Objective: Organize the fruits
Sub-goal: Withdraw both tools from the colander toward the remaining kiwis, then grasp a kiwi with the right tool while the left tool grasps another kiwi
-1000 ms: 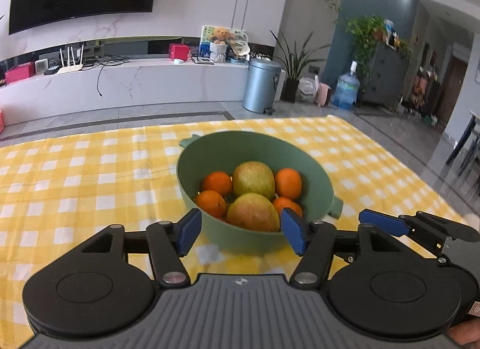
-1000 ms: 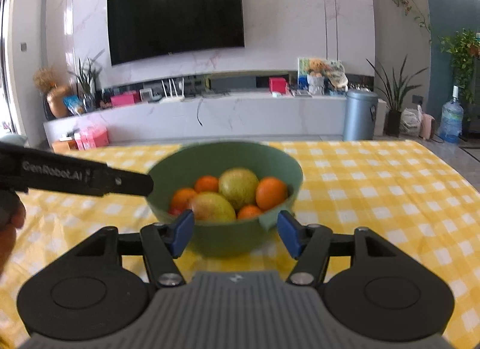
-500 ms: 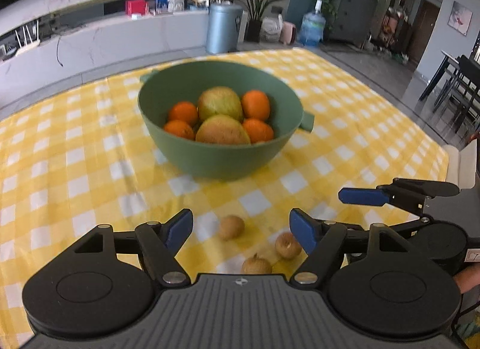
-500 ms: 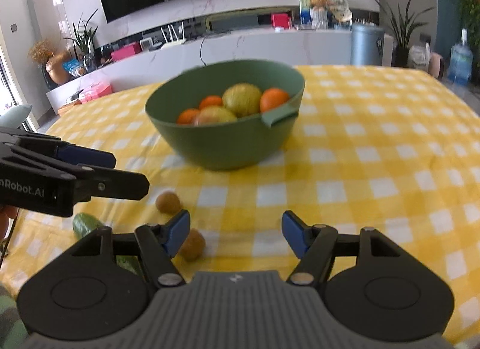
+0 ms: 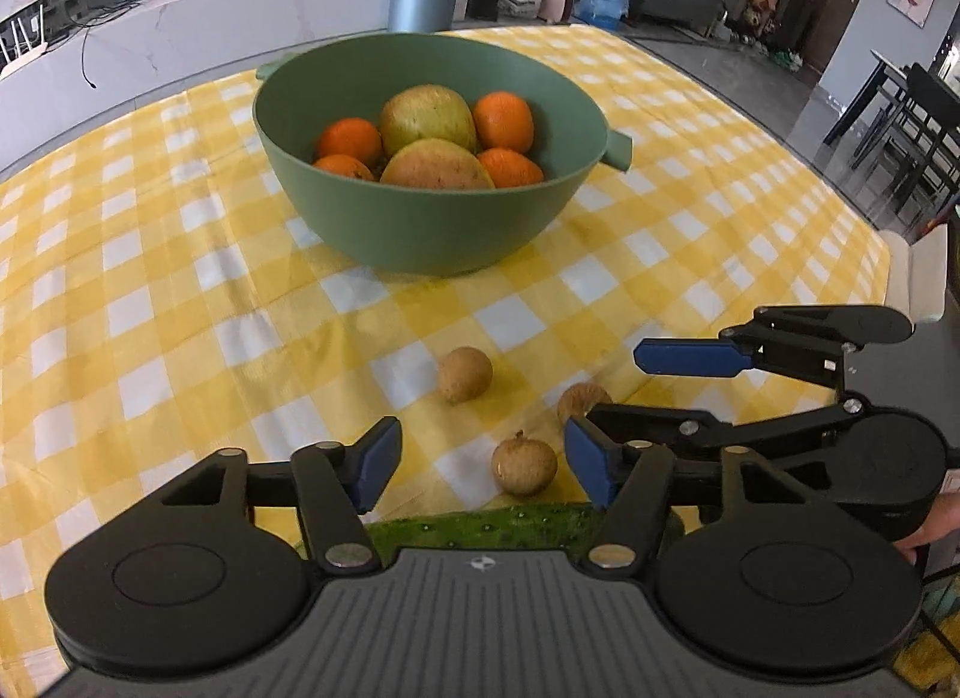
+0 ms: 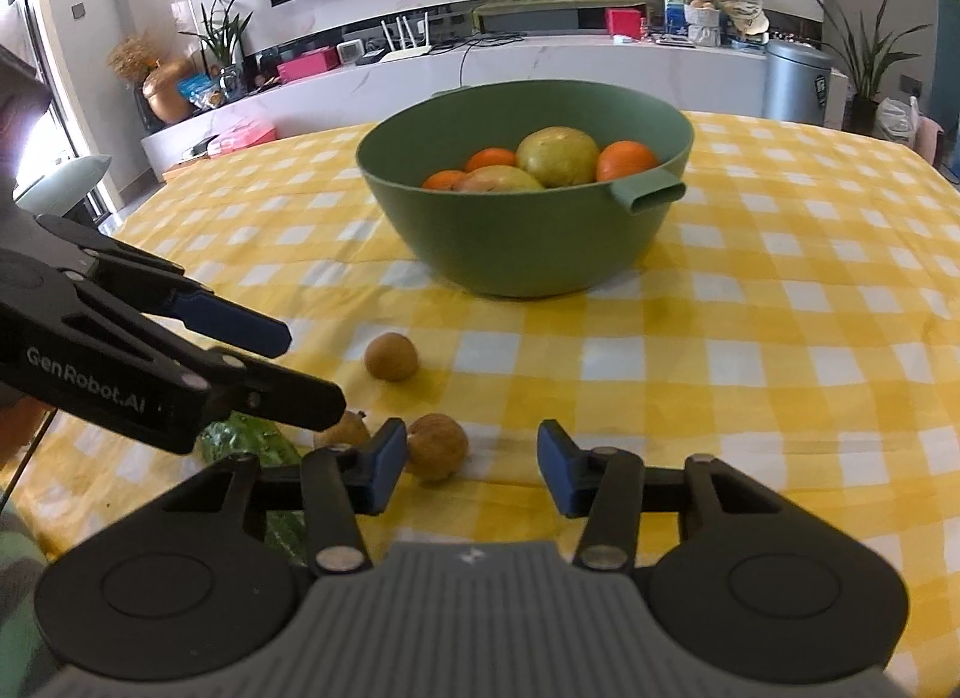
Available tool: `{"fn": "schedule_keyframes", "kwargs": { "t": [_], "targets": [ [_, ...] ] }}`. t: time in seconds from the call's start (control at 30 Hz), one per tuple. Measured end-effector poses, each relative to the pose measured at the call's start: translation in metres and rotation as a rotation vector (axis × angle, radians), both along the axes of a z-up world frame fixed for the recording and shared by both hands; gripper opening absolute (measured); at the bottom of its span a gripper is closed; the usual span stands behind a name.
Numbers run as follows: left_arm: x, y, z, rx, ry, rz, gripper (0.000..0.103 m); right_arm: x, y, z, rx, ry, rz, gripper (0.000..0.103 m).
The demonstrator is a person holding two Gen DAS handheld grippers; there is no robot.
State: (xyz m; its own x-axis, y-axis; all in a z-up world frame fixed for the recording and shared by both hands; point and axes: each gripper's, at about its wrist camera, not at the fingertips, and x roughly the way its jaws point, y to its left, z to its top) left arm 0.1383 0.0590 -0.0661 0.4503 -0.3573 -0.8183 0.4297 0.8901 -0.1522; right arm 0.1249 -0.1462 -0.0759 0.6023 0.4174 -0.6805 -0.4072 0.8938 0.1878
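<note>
A green bowl [image 5: 420,230] [image 6: 528,242] holds several oranges and two yellow-green apples on the yellow checked cloth. Three small brown longans lie loose in front of it: one farther out [image 5: 464,374] [image 6: 392,356], one between my left gripper's fingers [image 5: 524,466], one just inside my right gripper's left finger [image 6: 437,446]. A green cucumber [image 5: 480,527] [image 6: 252,437] lies at the near edge. My left gripper [image 5: 483,467] is open and empty. My right gripper [image 6: 465,467] is open and empty; it also shows at the right of the left wrist view [image 5: 666,392].
The yellow checked tablecloth [image 5: 150,302] covers the table; its right edge [image 5: 882,254] drops to the floor. Dark chairs [image 5: 912,122] stand at the far right. A white TV bench [image 6: 540,62] and a grey bin [image 6: 795,80] stand behind.
Both grippers have pulled back from the bowl and tilted down toward the near table. The loose longans and the cucumber have come into view; both grippers stay open.
</note>
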Motion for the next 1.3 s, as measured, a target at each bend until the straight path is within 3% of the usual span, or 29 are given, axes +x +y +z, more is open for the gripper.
{"fn": "schedule_keyframes", "kwargs": {
  "t": [0.47,0.63,0.9,1.3],
  "targets": [
    [-0.002,-0.006,-0.005,0.008,0.023,-0.055,0.053,0.002,0.006,-0.006,0.05,0.054,0.079,0.022],
    [-0.003,-0.011,-0.008,0.014,0.03,-0.077,0.053,-0.001,-0.002,-0.001,0.056,0.019,0.015,0.022],
    [-0.001,-0.022,-0.016,0.044,0.039,-0.095,0.049,0.004,-0.007,-0.003,0.048,0.046,-0.041,0.022],
    [0.001,-0.027,-0.02,0.056,0.035,-0.088,0.03,0.01,-0.005,-0.008,0.054,0.071,-0.038,0.023]
  ]
}}
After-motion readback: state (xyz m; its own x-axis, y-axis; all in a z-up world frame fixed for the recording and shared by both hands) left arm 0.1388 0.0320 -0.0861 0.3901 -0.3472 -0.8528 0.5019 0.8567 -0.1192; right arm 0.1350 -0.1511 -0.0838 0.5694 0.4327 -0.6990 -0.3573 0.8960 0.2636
